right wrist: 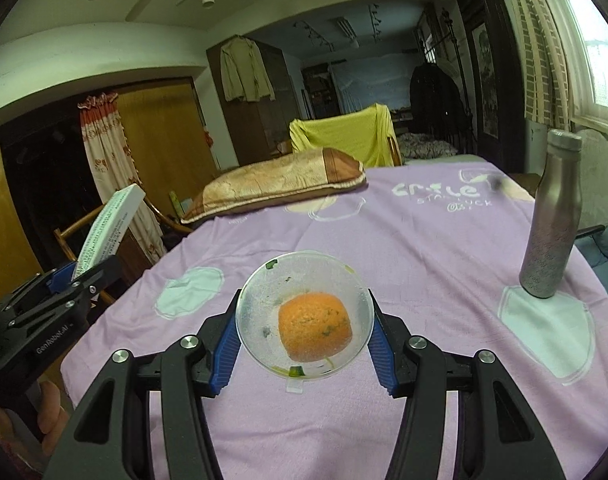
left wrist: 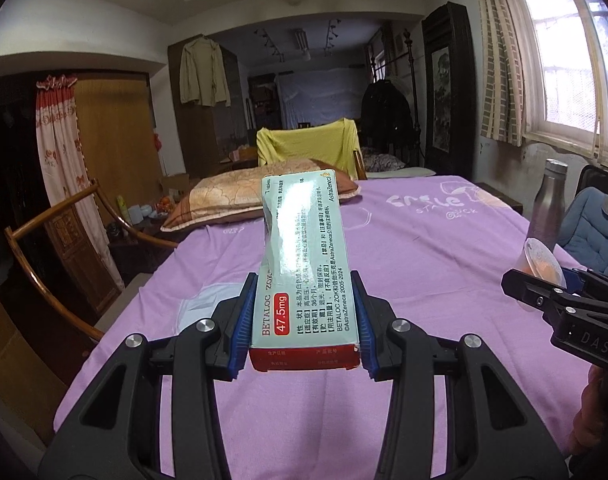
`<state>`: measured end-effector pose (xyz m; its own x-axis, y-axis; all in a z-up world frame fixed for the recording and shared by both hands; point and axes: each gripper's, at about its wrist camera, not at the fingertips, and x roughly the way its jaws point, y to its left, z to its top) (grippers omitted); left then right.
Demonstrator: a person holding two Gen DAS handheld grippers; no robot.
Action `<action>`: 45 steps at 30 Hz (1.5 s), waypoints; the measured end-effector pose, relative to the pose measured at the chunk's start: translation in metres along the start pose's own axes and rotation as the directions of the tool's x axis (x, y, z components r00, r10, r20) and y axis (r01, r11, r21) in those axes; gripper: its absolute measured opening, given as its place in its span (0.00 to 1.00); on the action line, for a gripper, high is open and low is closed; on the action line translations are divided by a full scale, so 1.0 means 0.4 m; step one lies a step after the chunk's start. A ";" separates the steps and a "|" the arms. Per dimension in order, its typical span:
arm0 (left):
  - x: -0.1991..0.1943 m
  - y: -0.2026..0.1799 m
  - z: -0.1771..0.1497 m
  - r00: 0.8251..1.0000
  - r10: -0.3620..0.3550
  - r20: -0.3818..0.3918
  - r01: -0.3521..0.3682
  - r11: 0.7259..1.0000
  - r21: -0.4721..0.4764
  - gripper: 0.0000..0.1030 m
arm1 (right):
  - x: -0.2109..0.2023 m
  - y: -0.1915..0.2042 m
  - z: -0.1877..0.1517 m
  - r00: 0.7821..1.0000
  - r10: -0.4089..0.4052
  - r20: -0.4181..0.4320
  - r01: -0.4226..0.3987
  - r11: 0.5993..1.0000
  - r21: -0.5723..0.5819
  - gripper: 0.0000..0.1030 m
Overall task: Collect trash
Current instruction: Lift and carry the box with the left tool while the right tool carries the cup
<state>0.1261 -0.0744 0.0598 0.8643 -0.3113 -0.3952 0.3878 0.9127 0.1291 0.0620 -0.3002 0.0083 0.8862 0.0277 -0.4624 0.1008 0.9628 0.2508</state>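
My left gripper (left wrist: pixel 304 320) is shut on a pale green medicine box (left wrist: pixel 304 256) with a red end, which sticks out forward above the purple sheet. The same box (right wrist: pixel 105 224) and the left gripper (right wrist: pixel 69 276) show at the left edge of the right wrist view. My right gripper (right wrist: pixel 304 336) is shut on a clear plastic cup (right wrist: pixel 304 316) with orange residue at its bottom, its mouth facing the camera. In the left wrist view the cup (left wrist: pixel 542 260) and the right gripper (left wrist: pixel 544 284) appear at the right edge.
A bed with a purple sheet (right wrist: pixel 404 240) fills the middle. A metal bottle (right wrist: pixel 552 216) stands on its right side, and a brown pillow (right wrist: pixel 279 184) lies at the far end. A wooden chair (left wrist: pixel 63 240) stands left of the bed. A hand (right wrist: pixel 51 408) holds the left gripper.
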 end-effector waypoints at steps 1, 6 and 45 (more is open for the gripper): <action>-0.014 -0.006 0.002 1.000 -0.002 0.009 0.002 1.000 0.002 0.43 | -0.011 0.001 0.000 1.000 0.003 0.007 -0.003 1.000 -0.001 0.54; -0.079 -0.020 0.007 0.999 0.006 0.048 -0.006 1.000 0.004 0.43 | -0.092 0.009 0.002 0.997 0.031 0.063 -0.030 0.999 -0.016 0.54; -0.542 0.569 -0.507 0.775 0.514 -0.369 -0.630 0.675 -0.384 0.43 | -0.054 0.498 -0.141 0.827 0.516 -0.223 -0.557 0.808 -0.194 0.54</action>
<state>-0.0381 0.2545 -0.0098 0.7504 0.3254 -0.5754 -0.4063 0.9136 -0.0132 0.0376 -0.0939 0.0203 0.6837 0.5801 -0.4428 -0.4999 0.8143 0.2950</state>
